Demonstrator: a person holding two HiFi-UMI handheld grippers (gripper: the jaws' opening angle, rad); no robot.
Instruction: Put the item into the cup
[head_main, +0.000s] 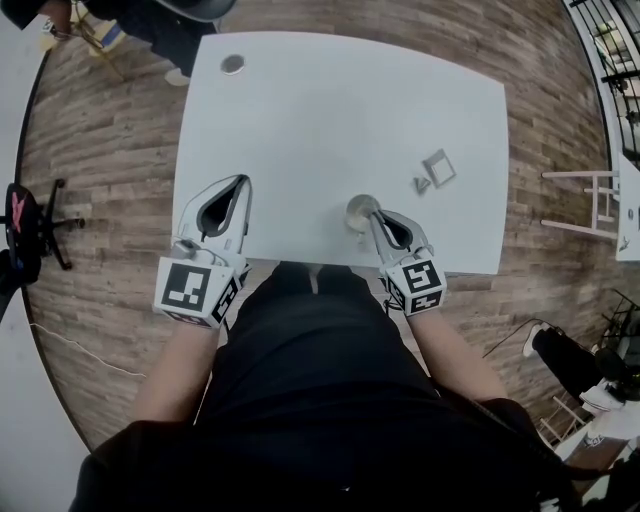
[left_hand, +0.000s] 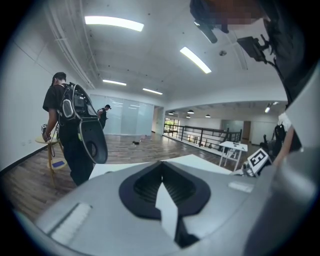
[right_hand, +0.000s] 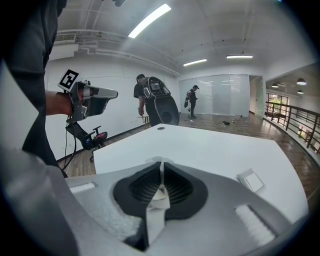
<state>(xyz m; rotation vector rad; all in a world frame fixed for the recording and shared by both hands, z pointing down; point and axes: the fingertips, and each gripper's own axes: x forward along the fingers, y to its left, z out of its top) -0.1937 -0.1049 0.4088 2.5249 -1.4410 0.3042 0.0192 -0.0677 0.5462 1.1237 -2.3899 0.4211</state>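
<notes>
A small pale cup (head_main: 357, 214) stands at the white table's (head_main: 330, 120) near edge, and my right gripper (head_main: 368, 208) is shut on its rim. In the right gripper view the jaws meet on a thin white strip of the cup's wall (right_hand: 157, 200). A small square item (head_main: 438, 167) lies flat on the table to the right of the cup, with a smaller grey piece (head_main: 421, 185) beside it. The square item (right_hand: 251, 181) also shows in the right gripper view. My left gripper (head_main: 240, 181) hovers over the table's near left part, shut and empty (left_hand: 161, 163).
A grey round disc (head_main: 232, 64) sits in the table's far left corner. A person with a backpack (left_hand: 75, 135) stands beyond the far edge. An office chair (head_main: 28, 222) is on the floor to the left, and a white frame (head_main: 590, 200) to the right.
</notes>
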